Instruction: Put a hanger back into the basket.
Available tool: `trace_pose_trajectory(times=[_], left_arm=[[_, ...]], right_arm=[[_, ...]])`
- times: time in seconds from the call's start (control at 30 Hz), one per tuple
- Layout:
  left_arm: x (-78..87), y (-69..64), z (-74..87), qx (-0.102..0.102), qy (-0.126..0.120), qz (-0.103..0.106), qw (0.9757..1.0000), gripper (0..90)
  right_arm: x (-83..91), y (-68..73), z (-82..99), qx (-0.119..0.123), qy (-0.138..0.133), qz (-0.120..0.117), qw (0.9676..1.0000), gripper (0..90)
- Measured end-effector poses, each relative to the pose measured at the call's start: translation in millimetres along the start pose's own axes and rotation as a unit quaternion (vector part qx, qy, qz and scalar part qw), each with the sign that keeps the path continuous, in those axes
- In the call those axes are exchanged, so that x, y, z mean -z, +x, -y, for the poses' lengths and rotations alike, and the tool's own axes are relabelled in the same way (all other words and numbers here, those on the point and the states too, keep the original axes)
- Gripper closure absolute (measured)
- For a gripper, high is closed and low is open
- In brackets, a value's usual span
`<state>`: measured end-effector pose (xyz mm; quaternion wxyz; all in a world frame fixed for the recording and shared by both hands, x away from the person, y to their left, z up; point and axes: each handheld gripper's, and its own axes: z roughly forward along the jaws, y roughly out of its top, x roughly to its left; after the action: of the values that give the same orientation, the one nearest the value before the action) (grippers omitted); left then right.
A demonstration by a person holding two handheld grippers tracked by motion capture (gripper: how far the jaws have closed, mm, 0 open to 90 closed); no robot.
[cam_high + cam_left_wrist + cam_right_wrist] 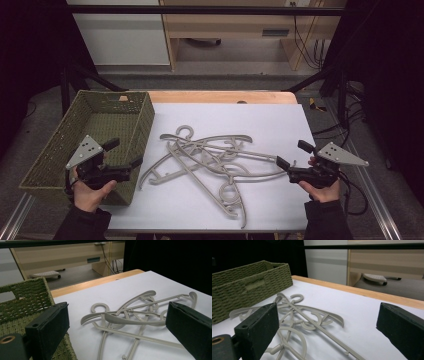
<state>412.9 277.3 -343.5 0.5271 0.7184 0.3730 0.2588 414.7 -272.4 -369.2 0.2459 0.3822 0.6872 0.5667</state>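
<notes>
White-covered table [280, 200] with wooden far edge, cabinets beyond, beige hangers [210, 160] tangled between left gripper [125, 159] and right gripper [291, 155], both jaws apart, empty, green woven basket [50, 160] beside left gripper.

Across the top of the high view a black bar [200, 10] runs level. Behind it, upper left, stands a white cabinet [120, 35]; at upper centre a pale wooden desk [240, 25] with black cables [305, 45] hanging at its right end. The grey floor [240, 70] lies below, and darkness closes both sides.
</notes>
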Motion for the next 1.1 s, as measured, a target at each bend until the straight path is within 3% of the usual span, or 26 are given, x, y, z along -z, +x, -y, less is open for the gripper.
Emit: trace_pose_trajectory(times=[0.37, 0.57, 0.63, 0.7, 0.77, 0.83, 0.87, 0.9, 1.03, 1.07, 1.1], left_arm=[[-3.2, -2.9, 1.4, -0.004, 0.010, 0.007, 0.9999, 4.9], [-5.8, -5.7, 2.3, -0.010, 0.016, 0.011, 0.9998, 4.9], [-6.8, -6.4, 2.6, -0.012, 0.018, 0.012, 0.9997, 4.9], [-8.5, -7.3, 3.2, -0.014, 0.021, 0.013, 0.9996, 4.9], [-9.8, -8.2, 3.6, -0.015, 0.024, 0.014, 0.9995, 4.9], [-11.5, -9.5, 4.2, -0.017, 0.028, 0.017, 0.9993, 5.0], [-13.3, -11.3, 4.6, -0.021, 0.031, 0.020, 0.9991, 5.0], [-13.3, -11.3, 4.6, -0.021, 0.031, 0.020, 0.9991, 5.0], [-17.2, -15.4, 5.7, -0.027, 0.040, 0.026, 0.9985, 5.0], [-17.2, -15.4, 5.7, -0.027, 0.040, 0.026, 0.9985, 5.0], [-17.6, -15.9, 5.8, -0.028, 0.041, 0.027, 0.9984, 5.0]], right_arm=[[-10.3, 2.5, 3.8, 0.010, 0.043, -0.017, 0.9989, 5.6], [-23.0, 6.4, 9.5, 0.025, 0.088, -0.024, 0.9955, 6.6], [-30.0, 8.4, 13.3, 0.035, 0.116, -0.025, 0.9924, 7.1], [-32.6, 9.4, 14.7, 0.037, 0.124, -0.028, 0.9911, 7.5], [-39.7, 11.8, 19.1, 0.046, 0.152, -0.035, 0.9867, 9.4], [-42.3, 12.4, 20.6, 0.051, 0.159, -0.040, 0.9851, 10.0], [-48.6, 13.6, 24.2, 0.059, 0.179, -0.050, 0.9808, 11.8], [-48.6, 13.6, 24.2, 0.059, 0.179, -0.050, 0.9808, 11.8], [-62.8, 14.0, 33.0, 0.072, 0.221, -0.070, 0.9701, 16.4], [-62.8, 14.0, 33.0, 0.072, 0.221, -0.070, 0.9701, 16.4], [-68.5, 14.1, 37.1, 0.073, 0.236, -0.077, 0.9658, 19.0]])
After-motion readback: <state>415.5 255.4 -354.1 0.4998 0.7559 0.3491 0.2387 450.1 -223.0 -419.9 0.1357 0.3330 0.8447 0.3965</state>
